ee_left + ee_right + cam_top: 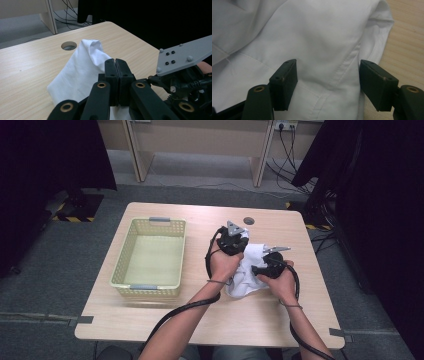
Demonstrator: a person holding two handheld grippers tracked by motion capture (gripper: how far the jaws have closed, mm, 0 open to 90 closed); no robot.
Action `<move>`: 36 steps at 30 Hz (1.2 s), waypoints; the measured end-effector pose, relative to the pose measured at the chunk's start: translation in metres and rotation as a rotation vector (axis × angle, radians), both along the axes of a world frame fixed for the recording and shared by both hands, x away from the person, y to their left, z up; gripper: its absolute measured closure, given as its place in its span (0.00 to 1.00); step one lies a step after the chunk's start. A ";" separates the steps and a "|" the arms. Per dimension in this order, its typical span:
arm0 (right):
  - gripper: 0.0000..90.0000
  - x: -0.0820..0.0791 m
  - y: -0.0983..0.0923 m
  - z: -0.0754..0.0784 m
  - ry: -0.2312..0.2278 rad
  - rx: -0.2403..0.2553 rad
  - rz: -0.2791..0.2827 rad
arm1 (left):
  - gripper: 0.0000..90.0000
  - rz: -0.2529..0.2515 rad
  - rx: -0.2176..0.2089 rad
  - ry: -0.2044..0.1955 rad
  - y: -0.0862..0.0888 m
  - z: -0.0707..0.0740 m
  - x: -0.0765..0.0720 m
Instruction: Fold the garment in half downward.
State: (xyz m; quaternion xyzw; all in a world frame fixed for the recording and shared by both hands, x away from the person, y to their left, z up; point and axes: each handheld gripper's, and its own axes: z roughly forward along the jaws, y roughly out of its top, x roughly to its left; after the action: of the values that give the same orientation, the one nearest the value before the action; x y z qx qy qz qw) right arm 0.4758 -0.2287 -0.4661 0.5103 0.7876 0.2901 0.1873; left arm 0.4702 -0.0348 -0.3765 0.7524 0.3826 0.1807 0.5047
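Observation:
A crumpled white cloth (244,276) lies on the right half of the wooden table (150,315), between the person's two hands. My left gripper (234,240) hovers over the cloth's far left part. In the left gripper view its jaws (115,62) are shut tight, no fabric shows between the pads, and the cloth (82,67) rises in a peak just beyond them. My right gripper (256,269) is at the cloth's right side. In the right gripper view it (328,67) stands open, astride a seamed fold of the cloth (312,37) without pressing on it.
A pale yellow plastic basket (150,222) stands with nothing in it on the left half of the table. A round cable hole (248,221) is near the far edge, just beyond the cloth. Black cables trail from both grippers over the near edge. Dark curtains flank the table.

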 end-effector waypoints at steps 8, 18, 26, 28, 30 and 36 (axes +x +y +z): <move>0.35 -0.002 0.007 0.000 -0.001 0.004 0.016 | 0.99 -0.003 0.005 0.003 -0.003 -0.002 0.001; 0.35 -0.006 0.017 -0.001 -0.006 0.004 0.044 | 0.99 0.000 0.008 0.008 -0.006 -0.004 0.001; 0.36 -0.009 0.024 -0.001 -0.006 0.006 0.061 | 0.99 -0.001 0.015 0.011 -0.007 -0.006 0.002; 0.36 -0.010 0.026 -0.001 -0.007 0.007 0.065 | 0.99 -0.001 0.017 0.013 -0.008 -0.007 0.002; 0.36 -0.011 0.028 -0.001 -0.006 0.007 0.071 | 0.99 -0.003 0.022 0.015 -0.008 -0.008 0.003; 0.35 -0.015 0.033 -0.001 0.003 0.004 0.097 | 0.99 -0.005 0.031 0.025 -0.010 -0.012 0.003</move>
State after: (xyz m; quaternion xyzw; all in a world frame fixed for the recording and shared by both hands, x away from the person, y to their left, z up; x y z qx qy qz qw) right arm 0.4613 -0.1960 -0.4667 0.4724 0.8110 0.2997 0.1709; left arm 0.4737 -0.0443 -0.3886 0.7633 0.3843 0.1760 0.4886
